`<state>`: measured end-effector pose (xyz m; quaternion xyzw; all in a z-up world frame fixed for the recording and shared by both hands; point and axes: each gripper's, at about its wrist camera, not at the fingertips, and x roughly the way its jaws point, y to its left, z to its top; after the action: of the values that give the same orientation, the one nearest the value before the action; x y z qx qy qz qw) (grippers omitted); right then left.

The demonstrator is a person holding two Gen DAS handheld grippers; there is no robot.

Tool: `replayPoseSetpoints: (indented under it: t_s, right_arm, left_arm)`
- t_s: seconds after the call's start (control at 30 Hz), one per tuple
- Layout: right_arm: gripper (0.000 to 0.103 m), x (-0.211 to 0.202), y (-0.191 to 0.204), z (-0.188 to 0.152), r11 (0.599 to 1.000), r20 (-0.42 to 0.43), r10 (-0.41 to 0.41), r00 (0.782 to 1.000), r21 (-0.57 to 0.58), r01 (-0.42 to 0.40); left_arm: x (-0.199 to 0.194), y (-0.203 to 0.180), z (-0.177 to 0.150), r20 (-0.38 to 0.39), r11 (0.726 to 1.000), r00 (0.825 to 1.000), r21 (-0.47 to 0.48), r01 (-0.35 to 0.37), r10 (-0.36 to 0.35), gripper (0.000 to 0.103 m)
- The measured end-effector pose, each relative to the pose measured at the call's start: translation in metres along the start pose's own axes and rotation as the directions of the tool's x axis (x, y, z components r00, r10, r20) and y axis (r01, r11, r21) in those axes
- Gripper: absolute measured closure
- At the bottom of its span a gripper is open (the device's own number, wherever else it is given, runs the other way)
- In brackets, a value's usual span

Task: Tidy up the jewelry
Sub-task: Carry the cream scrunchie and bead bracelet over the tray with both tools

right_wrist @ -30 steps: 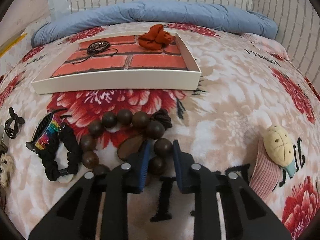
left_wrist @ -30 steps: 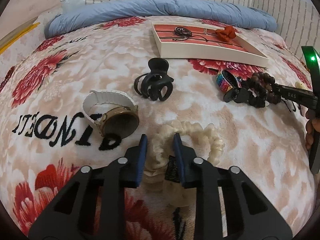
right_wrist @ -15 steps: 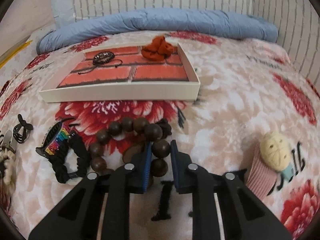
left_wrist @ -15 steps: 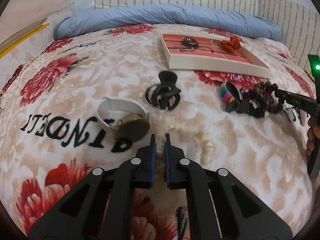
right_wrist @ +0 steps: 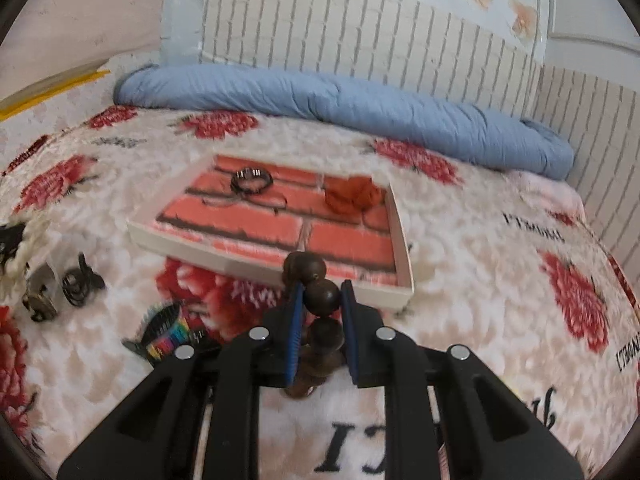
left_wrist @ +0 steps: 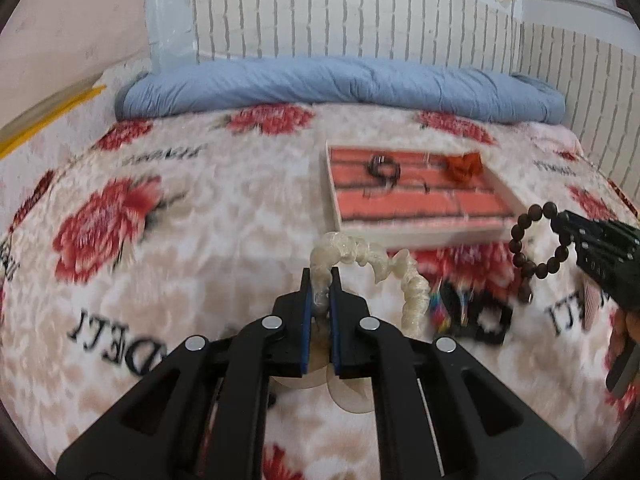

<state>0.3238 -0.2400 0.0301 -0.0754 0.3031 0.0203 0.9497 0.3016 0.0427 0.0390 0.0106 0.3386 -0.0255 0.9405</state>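
Observation:
My left gripper is shut on a cream scrunchie and holds it in the air above the blanket, short of the tray. My right gripper is shut on a brown wooden bead bracelet, lifted off the bed; the bracelet also shows hanging at the right of the left wrist view. The white tray with a red brick-pattern floor lies ahead of both grippers. It holds a black cord bracelet and an orange scrunchie.
On the flowered blanket lie a rainbow hair clip, a black claw clip and a watch at the left. A rolled blue quilt lies along the brick-pattern wall behind the tray.
Both grippers have lifted off the bed with their items and moved toward the tray. The cream scrunchie and the bead bracelet now hang in the air.

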Motion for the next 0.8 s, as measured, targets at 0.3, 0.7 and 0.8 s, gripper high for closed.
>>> replayPoseSetpoints:
  t_s: [0.3,0.7,0.8]
  right_arm:
    - [0.084,0.014,-0.025,0.051,1.0,0.015,0.017,1.0,0.006,-0.017]
    - [0.084,0.088,-0.051,0.085,0.999,-0.043,-0.013,0.999,0.029,0.014]
    - [0.084,0.102,-0.05,0.088,1.0,-0.052,-0.019,0.998,0.019,0.02]
  left_arm:
    - [0.04,-0.017,0.077,-0.009,1.0,1.0,0.027,0.008,-0.008,0.097]
    - [0.136,-0.06,0.134,-0.106,0.998,0.994,0.055,0.022,-0.016,0.097]
    - [0.161,-0.067,0.135,-0.13,0.998,0.991,0.058,0.012,-0.005,0.097]
